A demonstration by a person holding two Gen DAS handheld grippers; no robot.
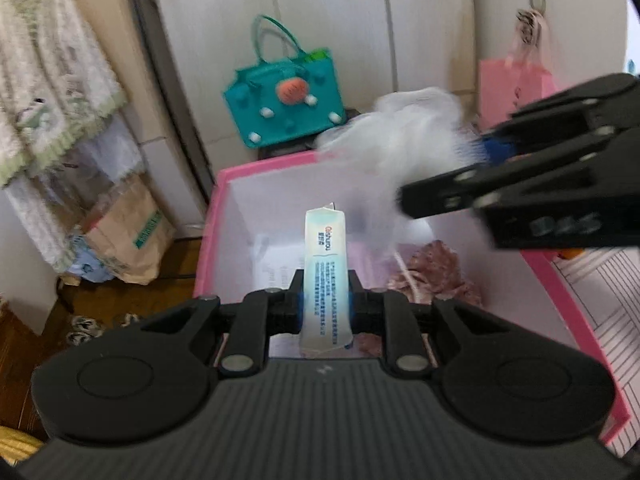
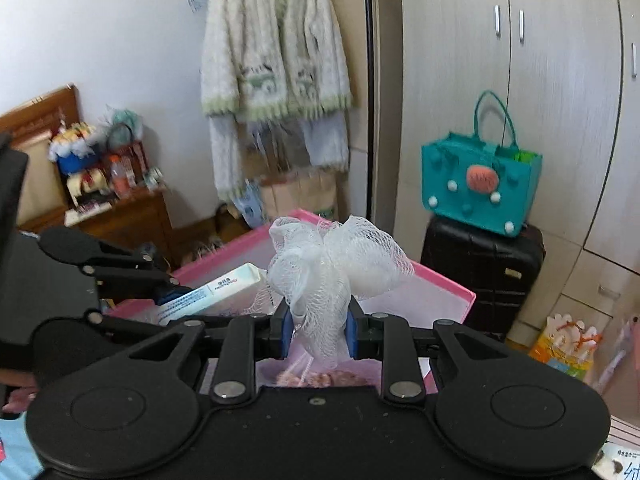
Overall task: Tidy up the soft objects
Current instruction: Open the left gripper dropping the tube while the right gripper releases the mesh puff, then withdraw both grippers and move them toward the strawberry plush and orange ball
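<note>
Left gripper (image 1: pixel 323 308): clamped tight on the tube (image 1: pixel 325 268), pads squeezing its lower half, the crimped end sticking up and forward, held above the bin's open mouth.
Right gripper (image 2: pixel 319 334): pinched on the neck of the puff (image 2: pixel 332 268), white mesh blooming out past the blue pads (image 2: pixel 285 330); it too hangs above the bin.
Bin (image 1: pixel 224 208): pink rim, pale walls, open top; both loads sit over it, the tube toward its left side, the puff toward its far right corner.
Already in the bin: a mauve scrunchie-like bundle (image 1: pixel 436 276) low on the right floor, plus something pale beside it that I can't make out.
Step, as I read it: the drop, with both items poised to go in.
Doing it well: lower each load inside the rim before letting go, so nothing bounces out. Free the puff first; its netting may snag on the pads, so part the jaws fully and pull back straight. Lay the tube flat on the left floor, clear of the bundle. Keep the two grippers from crossing, since they sit close over the bin.
Count: two grippers, one tube, one puff, one bin, one mauve bundle.
Beyond the bin: one teal bag (image 2: pixel 480 188) on one black case (image 2: pixel 484 276).
</note>
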